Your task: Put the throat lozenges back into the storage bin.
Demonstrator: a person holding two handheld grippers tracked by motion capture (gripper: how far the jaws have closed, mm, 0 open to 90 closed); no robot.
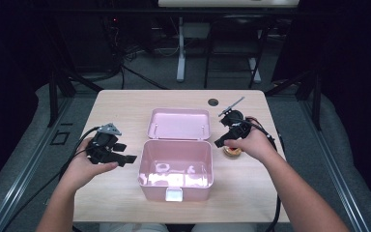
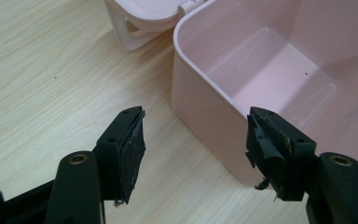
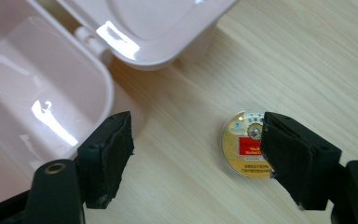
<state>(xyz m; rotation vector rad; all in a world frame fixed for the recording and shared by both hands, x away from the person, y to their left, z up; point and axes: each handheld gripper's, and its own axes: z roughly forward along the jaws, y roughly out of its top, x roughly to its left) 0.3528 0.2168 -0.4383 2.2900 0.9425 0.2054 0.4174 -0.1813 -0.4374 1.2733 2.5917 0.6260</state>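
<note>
The left tool (image 1: 125, 158) hovers over bare bench (image 1: 116, 193) left of the pink box (image 1: 176, 170), jaws spread wide with nothing between them, one pad just short of the box's left wall, the hand level and pointing right. The box stands mid-bench, its lid (image 1: 178, 123) laid back behind it. To its right, the round tin (image 3: 243, 143) lies flat on open wood near the box. The right tool (image 3: 196, 154) angles down over it, unclenched, gripping nothing, one jaw overlapping the tin's edge.
</note>
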